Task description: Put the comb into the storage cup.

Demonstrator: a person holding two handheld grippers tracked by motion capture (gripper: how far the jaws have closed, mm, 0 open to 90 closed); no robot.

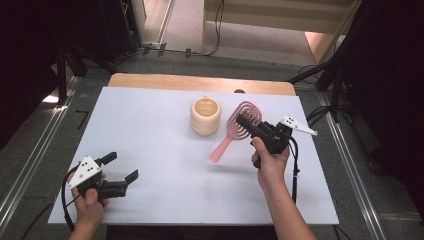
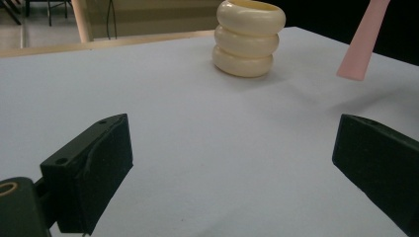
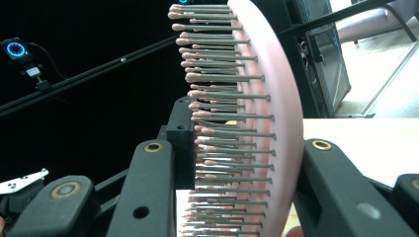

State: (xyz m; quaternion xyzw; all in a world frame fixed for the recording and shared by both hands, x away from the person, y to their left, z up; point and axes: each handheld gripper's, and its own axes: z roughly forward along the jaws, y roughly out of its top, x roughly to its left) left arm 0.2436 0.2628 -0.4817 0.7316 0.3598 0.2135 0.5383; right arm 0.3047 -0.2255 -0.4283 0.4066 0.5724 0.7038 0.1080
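Starting at the left of the high view, the left tool [image 1: 119,168] rests low over the white desk [image 1: 150,150] with its jaws spread wide and nothing between them, well apart from everything else; its own view looks across bare surface toward the cream ribbed cup [image 2: 248,37] and the tip of a pink handle. Moving to the middle, that cup [image 1: 205,115] stands upright with its mouth open, and just beside it on the right is the pink hairbrush [image 1: 235,130], lifted by the right tool [image 1: 245,121], which is pinching the brush head, one jaw on the smooth back and one against the bristles [image 3: 222,128]. My worry is that grip: bristles give way under a pad, so the head could probably twist or slip out, and the long handle hanging down toward the desk adds leverage for that. A second risk is the cup, since a swing of the handle could likely knock it over or shove it. I can read no brand, label or writing on the cup, the brush, the desk or either tool.
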